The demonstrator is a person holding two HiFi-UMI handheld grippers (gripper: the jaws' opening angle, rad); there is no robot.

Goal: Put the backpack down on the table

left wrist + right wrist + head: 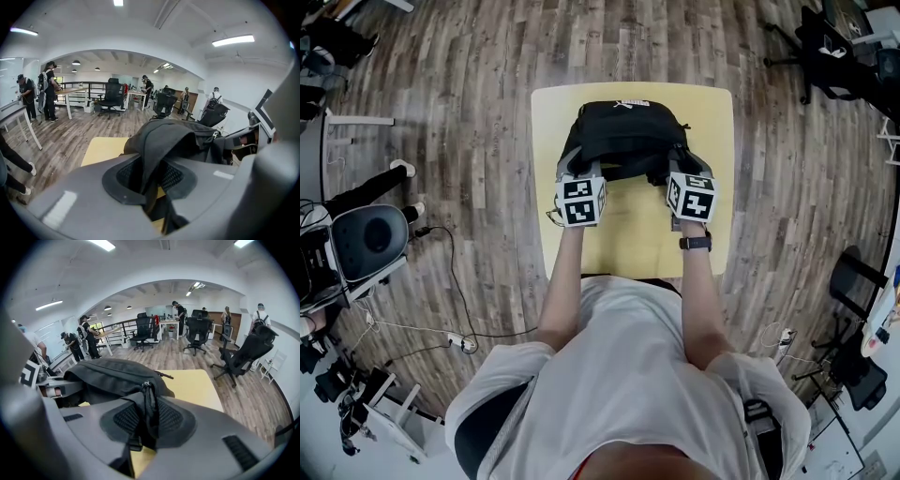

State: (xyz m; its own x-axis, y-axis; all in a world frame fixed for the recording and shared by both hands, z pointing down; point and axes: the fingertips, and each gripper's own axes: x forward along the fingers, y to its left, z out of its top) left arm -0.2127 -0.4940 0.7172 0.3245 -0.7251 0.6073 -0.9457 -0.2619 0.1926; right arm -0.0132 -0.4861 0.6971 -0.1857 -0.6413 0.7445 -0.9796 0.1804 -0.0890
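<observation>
A black backpack (624, 141) is over the far half of the small yellow table (637, 234), held from the near side by both grippers. My left gripper (577, 174) is shut on a fold of the backpack's fabric (150, 159) at its left edge. My right gripper (682, 178) is shut on the backpack's zippered edge and strap (147, 408) at its right edge. In the right gripper view the backpack (112, 376) bulges to the left, with bare tabletop (192, 385) beyond it. Whether the bag's bottom touches the table is hidden.
Wooden floor surrounds the table. A grey chair (370, 239) and cables lie at the left, black office chairs (834, 47) at the upper right. People stand at desks far off in both gripper views (49, 89).
</observation>
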